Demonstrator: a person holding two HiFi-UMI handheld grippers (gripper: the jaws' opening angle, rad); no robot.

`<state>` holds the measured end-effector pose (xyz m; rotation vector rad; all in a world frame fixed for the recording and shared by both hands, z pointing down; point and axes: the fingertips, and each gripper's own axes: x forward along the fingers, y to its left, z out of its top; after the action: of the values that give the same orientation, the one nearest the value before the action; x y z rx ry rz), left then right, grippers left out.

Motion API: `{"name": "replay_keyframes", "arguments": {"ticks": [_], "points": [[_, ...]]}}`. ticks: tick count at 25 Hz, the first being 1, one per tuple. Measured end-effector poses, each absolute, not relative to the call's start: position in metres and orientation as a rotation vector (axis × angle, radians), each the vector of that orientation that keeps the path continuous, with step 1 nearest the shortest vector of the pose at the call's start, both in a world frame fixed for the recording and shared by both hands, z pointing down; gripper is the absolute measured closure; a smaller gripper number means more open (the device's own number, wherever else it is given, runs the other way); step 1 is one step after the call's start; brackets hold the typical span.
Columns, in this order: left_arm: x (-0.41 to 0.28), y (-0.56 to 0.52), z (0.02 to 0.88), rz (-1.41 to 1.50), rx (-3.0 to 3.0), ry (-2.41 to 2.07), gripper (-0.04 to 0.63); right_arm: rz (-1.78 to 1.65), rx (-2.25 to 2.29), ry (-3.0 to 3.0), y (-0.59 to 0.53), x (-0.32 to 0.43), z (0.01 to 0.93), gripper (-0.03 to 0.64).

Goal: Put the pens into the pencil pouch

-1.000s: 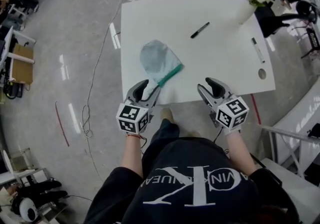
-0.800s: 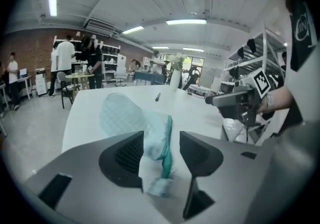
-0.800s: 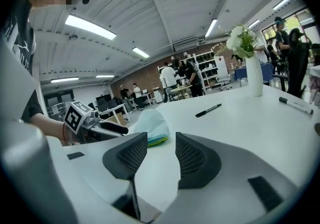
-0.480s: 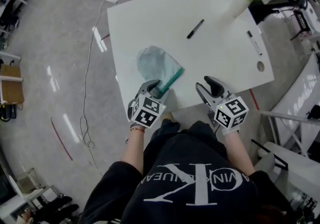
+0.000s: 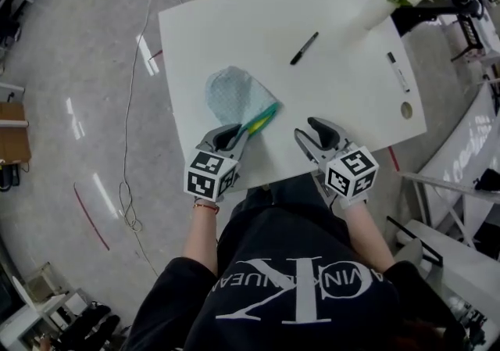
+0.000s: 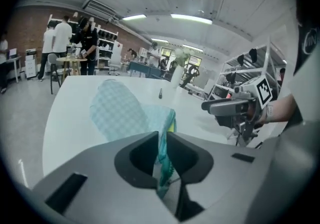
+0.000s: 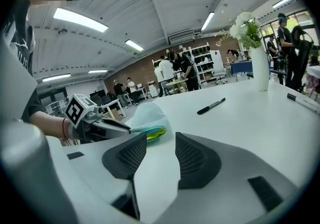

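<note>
Left gripper view: my left hand-held gripper (image 6: pixel 162 143) just pinched shut on the pale green checked cloth pouch (image 6: pixel 115 111). My right hand-held gripper (image 7: pixel 156 154), at its three o'clock, is open, empty.

We are working in an open lab-workshop: people (image 6: pixel 62 36) are gathering by storage shelves (image 6: pixel 107 43) along a brick wall (image 6: pixel 25 31), and strip lights (image 7: pixel 80 20) are glowing on the white ceiling.
</note>
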<state>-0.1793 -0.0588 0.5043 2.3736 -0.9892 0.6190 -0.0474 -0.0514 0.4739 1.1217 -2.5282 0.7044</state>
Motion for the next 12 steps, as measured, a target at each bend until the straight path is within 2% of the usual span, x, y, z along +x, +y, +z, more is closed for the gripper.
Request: {"name": "replay_keyframes", "arguments": {"ticks": [5,12], "points": [[-0.197,-0.087,0.495,0.588,2.339,-1.155,0.545,0.696,1.108,-2.485,-0.09,-0.051,0.475,0.433],[-0.203,-0.116,0.478,0.495,2.33,-1.282,0.548,0.715,1.314,-2.311,-0.169,-0.034,0.482,0.434]]}}
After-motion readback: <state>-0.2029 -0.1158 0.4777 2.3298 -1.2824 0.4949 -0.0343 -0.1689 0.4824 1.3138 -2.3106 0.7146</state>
